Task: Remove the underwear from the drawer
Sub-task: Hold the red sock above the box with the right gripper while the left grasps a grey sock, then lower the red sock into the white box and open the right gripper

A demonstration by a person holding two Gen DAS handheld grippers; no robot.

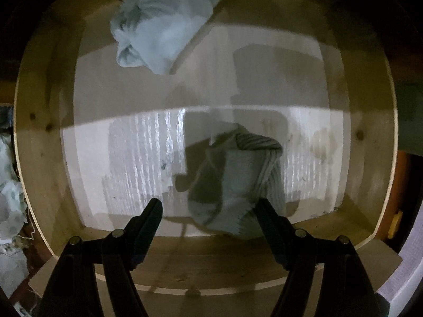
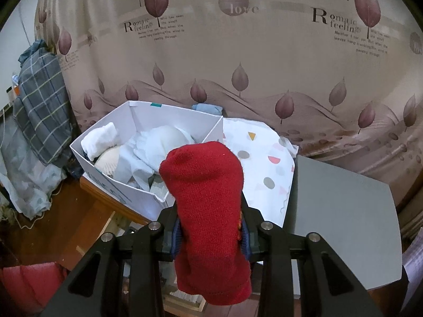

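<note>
In the left wrist view I look down into a wooden drawer (image 1: 37, 137) with a pale lined bottom. A grey-green knitted garment (image 1: 238, 182) lies near the front, between and just beyond my open left gripper's (image 1: 208, 211) fingertips. A pale blue bundled garment (image 1: 164, 23) lies at the drawer's back left. In the right wrist view my right gripper (image 2: 211, 227) is shut on a red knitted garment (image 2: 206, 198), held up in front of a white box (image 2: 119, 185) that holds several pale garments.
A white dotted cloth (image 2: 264, 158) lies right of the box, beside a grey panel (image 2: 343, 216). A leaf-patterned curtain (image 2: 238, 52) hangs behind. A plaid cloth (image 2: 42, 105) is piled at the left. Wooden floor (image 2: 66, 211) shows below.
</note>
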